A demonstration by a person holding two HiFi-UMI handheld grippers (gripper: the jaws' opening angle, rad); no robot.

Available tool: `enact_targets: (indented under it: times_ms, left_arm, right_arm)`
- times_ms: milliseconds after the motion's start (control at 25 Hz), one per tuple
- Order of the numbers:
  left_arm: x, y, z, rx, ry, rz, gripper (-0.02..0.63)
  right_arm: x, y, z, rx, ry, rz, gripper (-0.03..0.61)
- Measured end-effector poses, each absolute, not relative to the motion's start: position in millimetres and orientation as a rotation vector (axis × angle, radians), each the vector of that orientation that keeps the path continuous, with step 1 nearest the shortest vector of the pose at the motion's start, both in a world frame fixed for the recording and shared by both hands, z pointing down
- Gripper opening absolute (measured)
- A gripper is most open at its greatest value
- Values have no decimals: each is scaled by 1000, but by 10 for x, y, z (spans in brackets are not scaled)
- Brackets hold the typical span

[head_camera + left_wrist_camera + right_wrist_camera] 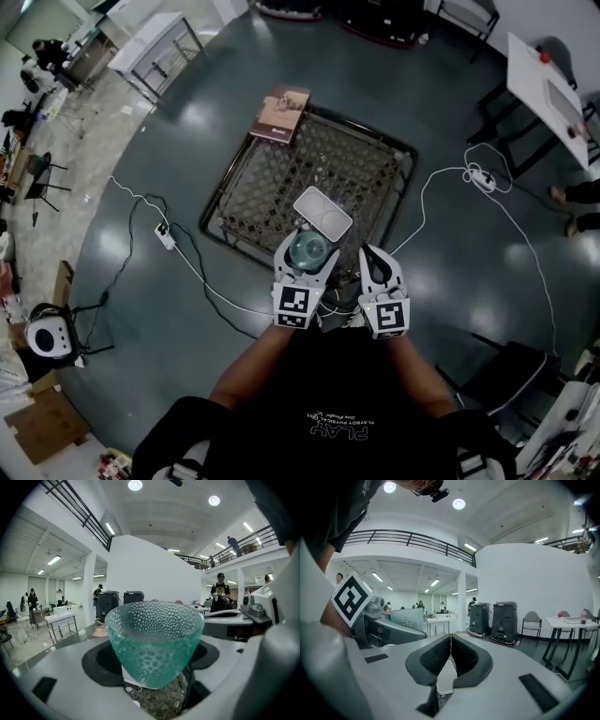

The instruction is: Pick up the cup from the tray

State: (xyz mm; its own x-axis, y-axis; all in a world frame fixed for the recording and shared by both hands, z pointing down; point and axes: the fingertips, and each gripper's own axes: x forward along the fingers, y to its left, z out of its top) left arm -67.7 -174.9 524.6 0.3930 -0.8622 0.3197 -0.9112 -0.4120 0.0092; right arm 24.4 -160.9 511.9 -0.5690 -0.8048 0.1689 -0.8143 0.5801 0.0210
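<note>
The cup (154, 641) looks like see-through teal glass, bumpy all over. The white tray (323, 211) is smooth and matt, and the dark floor (450, 122) gleams glossy.

cup (308, 251) and left gripper (310, 246) are covering near corner of tray (328, 208) in head view. book (279, 114) cover print is coming through too small to read. bottom edge is cropping person's torso (328, 412).

This is a large open lab or workshop hall. Ahead of the right gripper (450, 641) stand two black machines (494, 620), a chair (532, 620) and a white table (576, 619), with a railed balcony (412, 538) high above. Below the gripper, cables (424, 192) and a power strip (165, 236) trail over a polished dark floor (450, 112).
</note>
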Motion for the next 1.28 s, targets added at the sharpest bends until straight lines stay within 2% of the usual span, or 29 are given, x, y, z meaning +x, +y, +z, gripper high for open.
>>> enact_targets:
  times_ms: [560, 1280]
  left_arm:
    - [-806, -1748, 5028, 2447, -1665, 373, 380]
    - [-884, -1772, 5059, 2430, -1687, 383, 380]
  right_arm:
    - [124, -1820, 4757, 1346, -2702, 43, 9]
    - [63, -1850, 4728, 1333, -2695, 15, 9]
